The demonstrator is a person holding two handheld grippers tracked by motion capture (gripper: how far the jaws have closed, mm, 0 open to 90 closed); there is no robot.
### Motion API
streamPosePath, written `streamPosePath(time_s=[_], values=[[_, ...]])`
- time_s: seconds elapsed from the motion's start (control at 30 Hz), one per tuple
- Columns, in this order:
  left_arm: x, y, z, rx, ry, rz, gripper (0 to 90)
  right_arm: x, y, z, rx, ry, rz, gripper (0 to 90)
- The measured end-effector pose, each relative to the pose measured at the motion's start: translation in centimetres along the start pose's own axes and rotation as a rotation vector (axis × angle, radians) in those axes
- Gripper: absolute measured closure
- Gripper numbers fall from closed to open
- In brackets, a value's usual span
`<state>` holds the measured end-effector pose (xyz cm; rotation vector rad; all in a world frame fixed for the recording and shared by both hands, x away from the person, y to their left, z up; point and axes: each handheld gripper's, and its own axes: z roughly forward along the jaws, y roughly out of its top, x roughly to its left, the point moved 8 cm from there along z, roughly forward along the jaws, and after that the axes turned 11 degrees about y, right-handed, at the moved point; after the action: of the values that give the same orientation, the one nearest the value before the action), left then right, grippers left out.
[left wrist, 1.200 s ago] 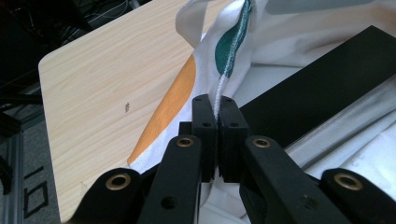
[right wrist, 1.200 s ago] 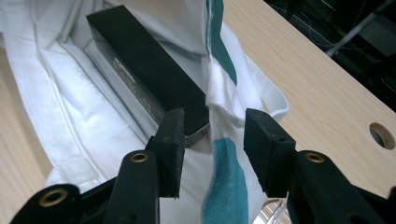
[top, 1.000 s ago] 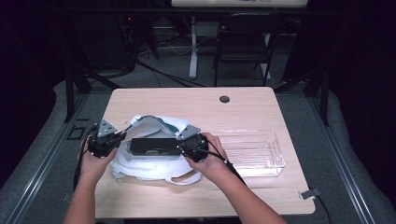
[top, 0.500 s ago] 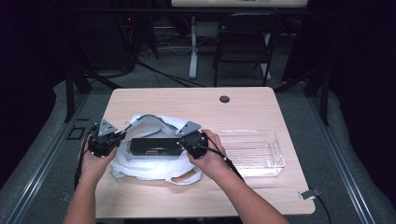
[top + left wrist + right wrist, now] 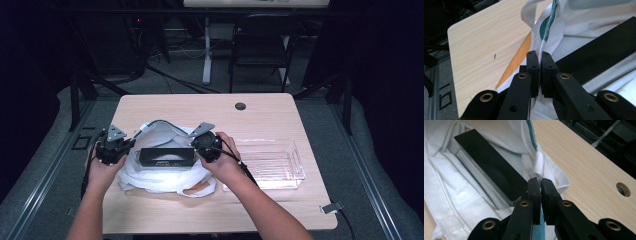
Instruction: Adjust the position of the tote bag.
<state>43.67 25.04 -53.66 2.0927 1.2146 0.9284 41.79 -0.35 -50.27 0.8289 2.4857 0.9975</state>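
The white cloth bag [image 5: 165,172], lying on the table's [image 5: 280,115] left half with a black box [image 5: 166,157] in its mouth, is being pinched at opposite rim edges by the fully closed left gripper [image 5: 538,72] and right gripper [image 5: 539,195], whose jaws have just been closing on the fabric. The bag-opening step is judged to be in hand; spreading the mouth is called for next.

Probably a lab or studio: dark curtained surroundings (dimly lit), floor cables [image 5: 165,80], lone wooden table [image 5: 280,110], folding chair [image 5: 260,50].

Both grippers clamped — left gripper [image 5: 114,148], right gripper [image 5: 206,143].
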Motion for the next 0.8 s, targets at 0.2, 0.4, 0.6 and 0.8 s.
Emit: streamPosePath(time_s=[0.2,0.4,0.6,0.8], values=[[0.4,0.4,0.1,0.013,-0.005,0.001,87.2,-0.4,0.3,0.2,0.014,0.003,0.021,87.0],[0.5,0.5,0.4,0.034,-0.009,0.012,87.2,-0.7,0.5,0.5,0.03,0.006,0.032,87.0],[0.6,0.7,0.7,0.054,-0.01,0.018,87.2,-1.3,0.4,0.8,0.042,0.002,0.047,87.0],[0.8,0.8,1.3,0.067,-0.013,0.019,87.2,-2.0,0.2,1.4,0.062,-0.018,0.055,87.0]])
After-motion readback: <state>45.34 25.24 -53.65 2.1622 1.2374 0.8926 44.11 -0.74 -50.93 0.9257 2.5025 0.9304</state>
